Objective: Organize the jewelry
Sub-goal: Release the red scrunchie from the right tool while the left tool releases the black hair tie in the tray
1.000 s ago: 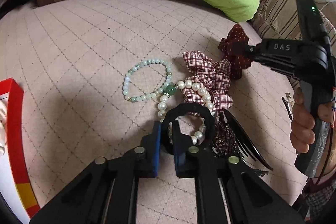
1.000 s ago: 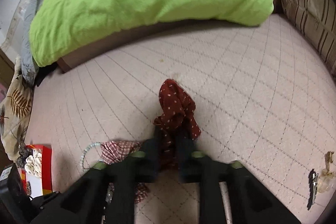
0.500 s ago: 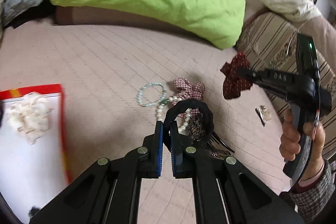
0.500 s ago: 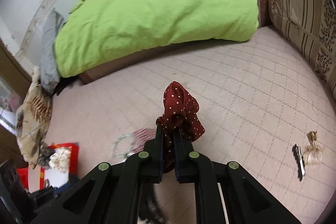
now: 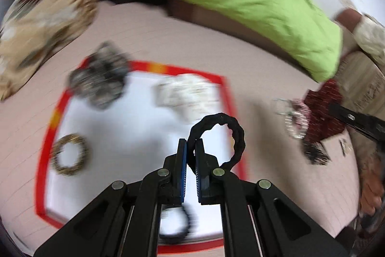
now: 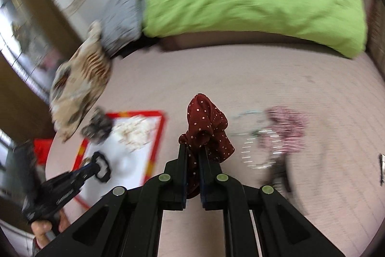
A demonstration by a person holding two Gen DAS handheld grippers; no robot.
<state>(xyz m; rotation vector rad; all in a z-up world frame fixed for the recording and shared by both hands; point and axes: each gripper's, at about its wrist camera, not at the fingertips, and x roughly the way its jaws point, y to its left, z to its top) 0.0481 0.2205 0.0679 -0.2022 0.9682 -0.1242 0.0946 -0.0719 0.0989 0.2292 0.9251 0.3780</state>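
My left gripper (image 5: 190, 148) is shut on a black twisted hair ring (image 5: 237, 134) and holds it above a white tray with a red rim (image 5: 226, 90). The tray holds a gold bangle (image 5: 69, 155), a grey scrunchie (image 5: 101, 86), a white scrunchie (image 5: 187, 95) and a dark ring (image 5: 178, 225). My right gripper (image 6: 192, 151) is shut on a dark red polka-dot scrunchie (image 6: 204, 127), held above the bed. A plaid scrunchie (image 6: 286, 127) and bead bracelets (image 6: 247, 119) lie blurred on the bed to its right.
A green duvet (image 5: 259, 1) lies at the back. Patterned pillows (image 5: 45, 23) sit at the left. A small clip (image 6: 381, 168) lies at the far right of the pink quilted bed (image 6: 216, 74).
My left gripper has swung left with the black ring, from over the jewelry pile to over the tray. My right gripper, with the red scrunchie, has turned left toward the tray.
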